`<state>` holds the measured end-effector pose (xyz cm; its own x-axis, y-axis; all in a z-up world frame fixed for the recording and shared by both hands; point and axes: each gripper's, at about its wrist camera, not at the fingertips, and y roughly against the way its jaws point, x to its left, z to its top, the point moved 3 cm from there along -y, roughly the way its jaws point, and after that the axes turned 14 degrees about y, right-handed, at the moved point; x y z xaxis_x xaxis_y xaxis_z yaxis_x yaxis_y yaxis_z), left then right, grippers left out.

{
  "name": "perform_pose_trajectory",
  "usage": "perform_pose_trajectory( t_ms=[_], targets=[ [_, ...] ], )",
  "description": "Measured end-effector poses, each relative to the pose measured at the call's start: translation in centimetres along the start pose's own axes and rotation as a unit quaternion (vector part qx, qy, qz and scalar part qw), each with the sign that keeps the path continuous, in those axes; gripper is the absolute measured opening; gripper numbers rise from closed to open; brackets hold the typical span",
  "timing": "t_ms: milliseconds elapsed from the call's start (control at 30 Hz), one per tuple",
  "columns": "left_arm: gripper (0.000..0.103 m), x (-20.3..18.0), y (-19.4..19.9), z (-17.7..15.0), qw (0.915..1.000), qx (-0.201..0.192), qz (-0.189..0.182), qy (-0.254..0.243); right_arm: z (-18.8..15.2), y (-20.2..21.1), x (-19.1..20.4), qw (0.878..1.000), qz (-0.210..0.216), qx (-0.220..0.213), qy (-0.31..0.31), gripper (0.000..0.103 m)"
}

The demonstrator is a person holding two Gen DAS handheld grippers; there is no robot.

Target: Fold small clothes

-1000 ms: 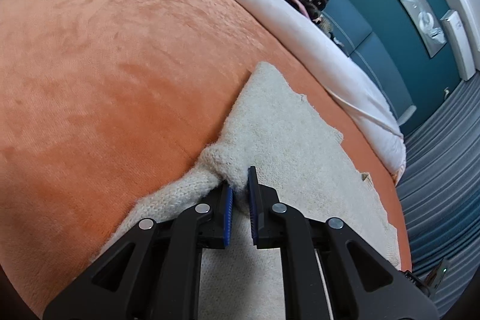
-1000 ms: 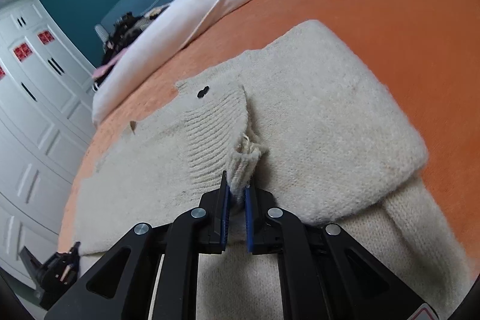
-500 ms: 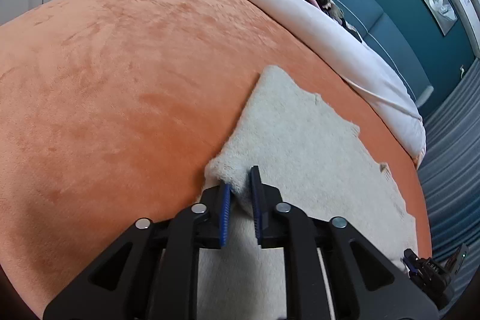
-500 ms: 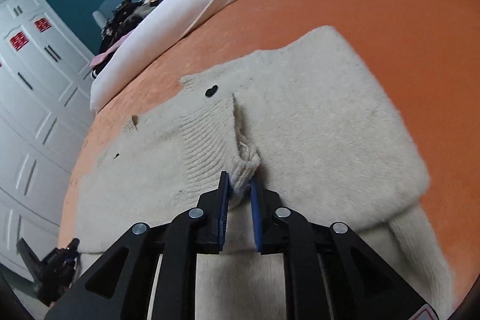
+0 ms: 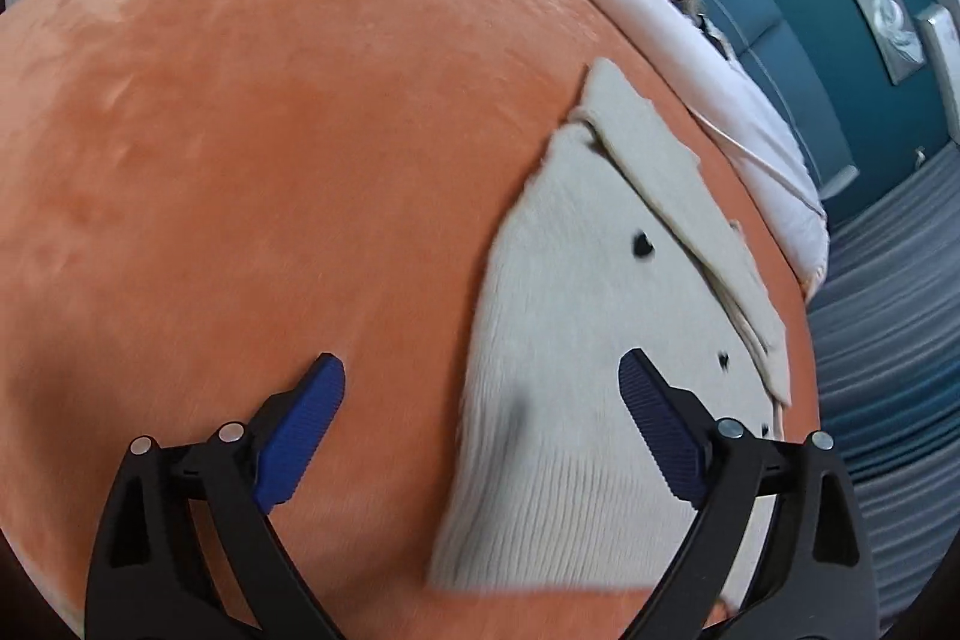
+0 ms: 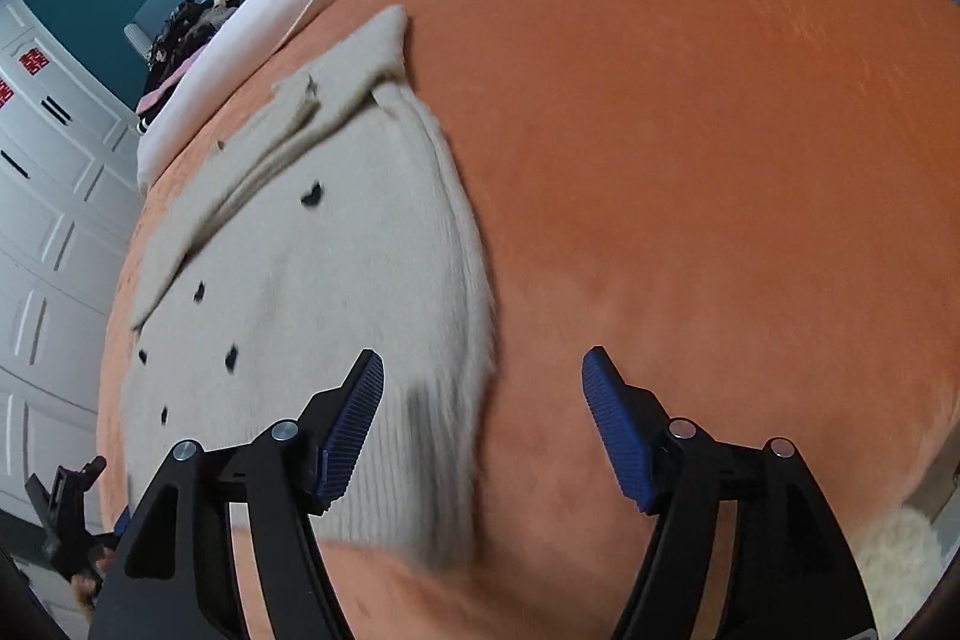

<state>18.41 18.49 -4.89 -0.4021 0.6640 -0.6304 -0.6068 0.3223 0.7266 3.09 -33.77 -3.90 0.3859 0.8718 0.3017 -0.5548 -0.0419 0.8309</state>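
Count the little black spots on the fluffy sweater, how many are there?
5 in the right wrist view on the cream sweater: one upper middle, four lower left. Folds may hide more.

L gripper [image 5: 480, 388] opening, R gripper [image 6: 483, 382] opening, both empty

My left gripper [image 5: 482, 433] is matte black plastic: two angular arms with triangular cut-outs, each carrying round silver screw heads near the tip. Its jaws are faced with ribbed, deep-blue rubber pads [image 5: 303, 439], long and slanted, coming to blunt points. My right gripper [image 6: 483, 427] is built the same way, black forked arms with paired silver screws and the same grooved blue pads [image 6: 354, 430]. A small red-and-white marking shows at the lower right edge of its frame.
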Motion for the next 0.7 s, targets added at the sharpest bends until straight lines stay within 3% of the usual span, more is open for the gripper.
perform_pose_trajectory(
  t_ms=[167, 233, 300, 333, 367, 467, 600, 700],
  targets=[
    [0.093, -0.7, -0.3, -2.5, 0.9995, 0.032, -0.007, 0.004, -1.7, -0.5, 2.4, 0.999, 0.037, -0.013, 0.000, 0.077],
    [0.085, -1.6, -1.0, -2.8, 0.9987, 0.049, -0.010, 0.008, -1.6, -1.0, 2.9, 0.999, 0.043, -0.014, -0.009, 0.080],
    [0.036, -2.4, -1.7, -3.0, 0.9968, 0.078, -0.007, 0.016, -0.7, -1.6, 3.6, 0.998, 0.057, -0.009, -0.015, 0.073],
    [0.026, -2.8, -1.9, -3.2, 0.9958, 0.090, -0.006, 0.018, -0.4, -2.0, 3.7, 0.997, 0.071, -0.001, -0.020, 0.049],
    [0.010, -3.1, -1.8, -3.2, 0.9952, 0.096, -0.007, 0.019, 0.1, -2.3, 3.9, 0.996, 0.083, 0.013, -0.028, 0.012],
    [0.009, -4.5, 0.5, -2.8, 0.9965, 0.080, -0.021, 0.011, 1.2, 0.3, 4.2, 0.993, 0.113, -0.013, -0.039, 0.009],
    [0.007, -5.5, 5.8, -2.6, 0.9961, 0.062, -0.063, -0.002, 1.9, 6.7, 4.4, 0.981, 0.186, -0.045, -0.029, 0.008],
    [0.007, -4.9, 8.8, -3.8, 0.9952, 0.068, -0.067, -0.021, 1.1, 10.2, 3.6, 0.980, 0.194, -0.042, -0.009, 0.008]
  ],
)
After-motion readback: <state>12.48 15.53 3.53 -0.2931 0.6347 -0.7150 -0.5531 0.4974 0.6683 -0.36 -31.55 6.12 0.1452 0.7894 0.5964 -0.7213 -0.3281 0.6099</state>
